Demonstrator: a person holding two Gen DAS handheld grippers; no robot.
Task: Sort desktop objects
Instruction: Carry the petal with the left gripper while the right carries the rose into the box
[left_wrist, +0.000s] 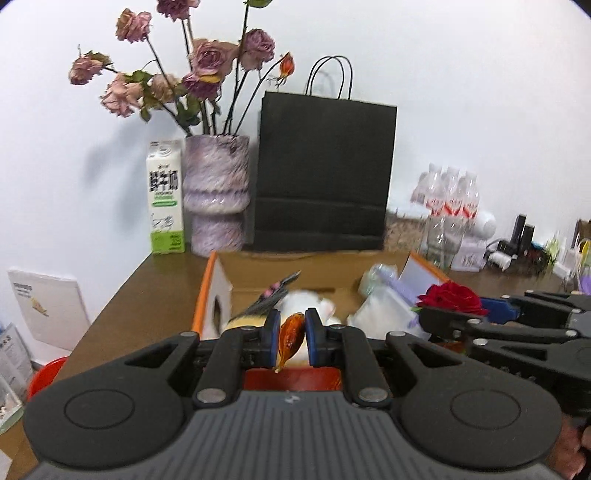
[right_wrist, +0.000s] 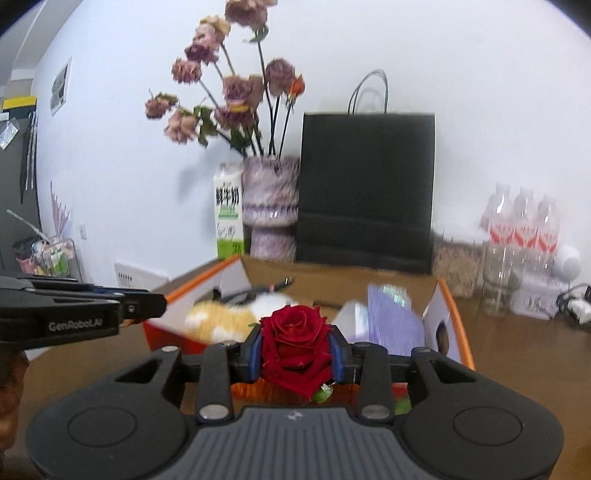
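My left gripper (left_wrist: 291, 338) is shut on a small orange-brown, leaf-like piece (left_wrist: 291, 339) that hangs between its blue pads. In the right wrist view, my right gripper (right_wrist: 295, 349) is shut on a dark red rose bloom (right_wrist: 295, 328). The two grippers are side by side above a reddish surface (left_wrist: 295, 380), just short of an open cardboard box with orange edges (left_wrist: 201, 295). The left view shows the rose (left_wrist: 452, 297) in the right gripper (left_wrist: 424, 314), and the right view shows the left gripper (right_wrist: 157, 304) at the left. The box (right_wrist: 454, 314) holds a white and yellow plush toy (right_wrist: 221, 317) and purple-white packs (right_wrist: 391, 317).
On the brown desk behind the box stand a purple vase of dried roses (left_wrist: 216, 192), a milk carton (left_wrist: 165, 195) and a black paper bag (left_wrist: 325, 173). Water bottles (right_wrist: 521, 229) and cables lie at the back right. The desk's left edge drops off near a white board (left_wrist: 48, 306).
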